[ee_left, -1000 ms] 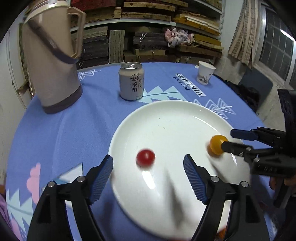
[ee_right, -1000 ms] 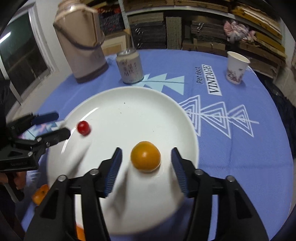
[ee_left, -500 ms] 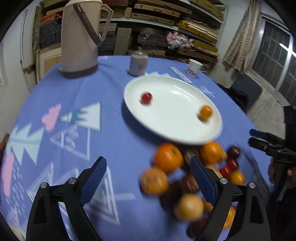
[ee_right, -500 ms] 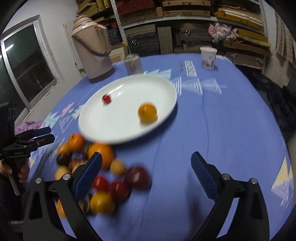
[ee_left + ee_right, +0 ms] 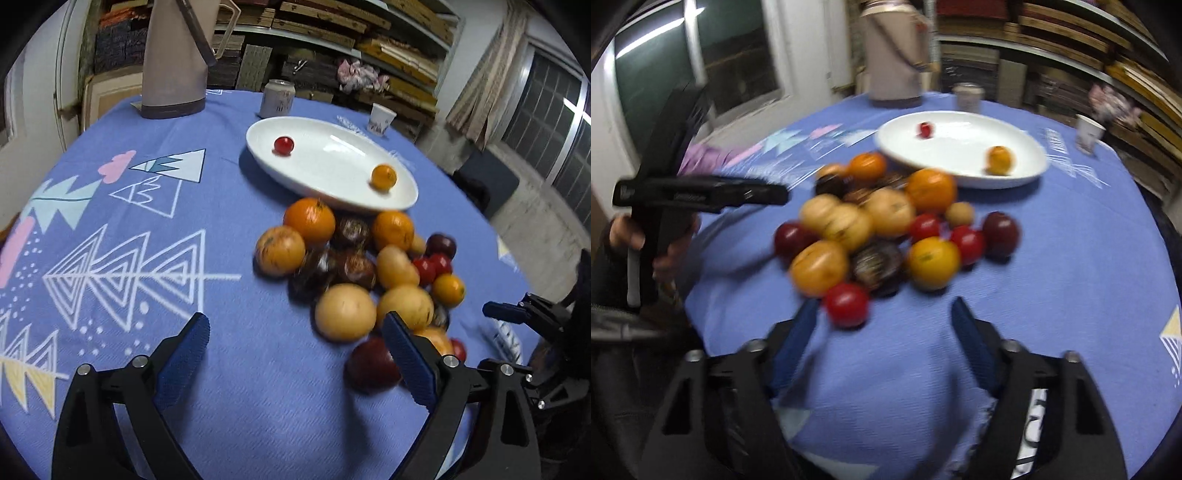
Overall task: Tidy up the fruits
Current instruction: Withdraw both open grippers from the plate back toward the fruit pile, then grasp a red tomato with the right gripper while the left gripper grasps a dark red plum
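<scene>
A white oval plate holds a small red tomato and a small orange fruit. In front of it on the blue cloth lies a pile of fruit: oranges, yellow, dark brown and red ones. My left gripper is open and empty, above the cloth just left of the pile's near end. My right gripper is open and empty, just short of a red tomato. Each gripper shows in the other's view, the right and the left.
A beige thermos, a drink can and a paper cup stand beyond the plate. Shelves of stacked boards fill the back wall. The round table's edge curves close on the right.
Both grippers have pulled back from the plate, leaving the red tomato and the orange fruit on it. The fruit pile has come into view, and both now hover near its front.
</scene>
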Available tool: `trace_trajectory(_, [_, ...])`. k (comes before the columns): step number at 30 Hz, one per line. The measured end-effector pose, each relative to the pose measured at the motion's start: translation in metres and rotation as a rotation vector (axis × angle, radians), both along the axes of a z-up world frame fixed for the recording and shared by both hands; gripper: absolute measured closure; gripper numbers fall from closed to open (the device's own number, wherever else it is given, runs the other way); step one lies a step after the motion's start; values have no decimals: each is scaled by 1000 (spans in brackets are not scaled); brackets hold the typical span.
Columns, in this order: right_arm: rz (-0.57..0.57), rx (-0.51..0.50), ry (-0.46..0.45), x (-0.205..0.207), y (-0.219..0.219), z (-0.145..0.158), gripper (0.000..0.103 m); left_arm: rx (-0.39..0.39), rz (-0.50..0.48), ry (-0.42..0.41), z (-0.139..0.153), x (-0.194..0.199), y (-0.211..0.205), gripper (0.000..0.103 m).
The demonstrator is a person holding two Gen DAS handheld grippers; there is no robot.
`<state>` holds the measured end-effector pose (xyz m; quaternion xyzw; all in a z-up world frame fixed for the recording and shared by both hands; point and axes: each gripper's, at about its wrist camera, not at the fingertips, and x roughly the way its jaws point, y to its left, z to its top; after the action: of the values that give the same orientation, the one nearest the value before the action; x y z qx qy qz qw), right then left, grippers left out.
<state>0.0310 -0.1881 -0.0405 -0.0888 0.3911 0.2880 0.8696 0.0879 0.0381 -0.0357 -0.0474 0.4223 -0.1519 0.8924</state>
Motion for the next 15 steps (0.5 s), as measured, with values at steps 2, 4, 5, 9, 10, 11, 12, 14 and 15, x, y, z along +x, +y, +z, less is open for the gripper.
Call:
trace_trajectory(2, [27, -14, -2, -2, 10, -5, 45, 13, -3, -1, -4, -5, 0, 8])
trace_trajectory(4, [42, -24, 8, -2, 18, -10, 55, 39, -2, -1, -5, -9, -1, 8])
trace_trajectory(5, [43, -36, 12, 0, 22, -13, 61, 58, -1, 0, -5, -11, -2, 8])
trace_trajectory(9, [26, -58, 16, 5, 33, -23, 70, 108, -14, -4, -8, -19, -7, 8])
trace_trajectory(10, [18, -57, 12, 6, 34, -24, 71, 119, -17, -3, -9, -20, -8, 8])
trace_trajectory(11, [15, -53, 6, 7, 34, -24, 73, 130, -23, -2, -11, -22, -10, 8])
trace_trajectory(12, [13, -54, 6, 7, 34, -25, 73, 131, -25, -6, -11, -23, -11, 8])
trace_trajectory(14, [17, -46, 13, 8, 32, -24, 73, 131, -41, -6, -10, -25, -13, 8])
trace_trajectory(15, [17, -43, 15, 8, 31, -23, 73, 134, -47, -8, -10, -25, -15, 8])
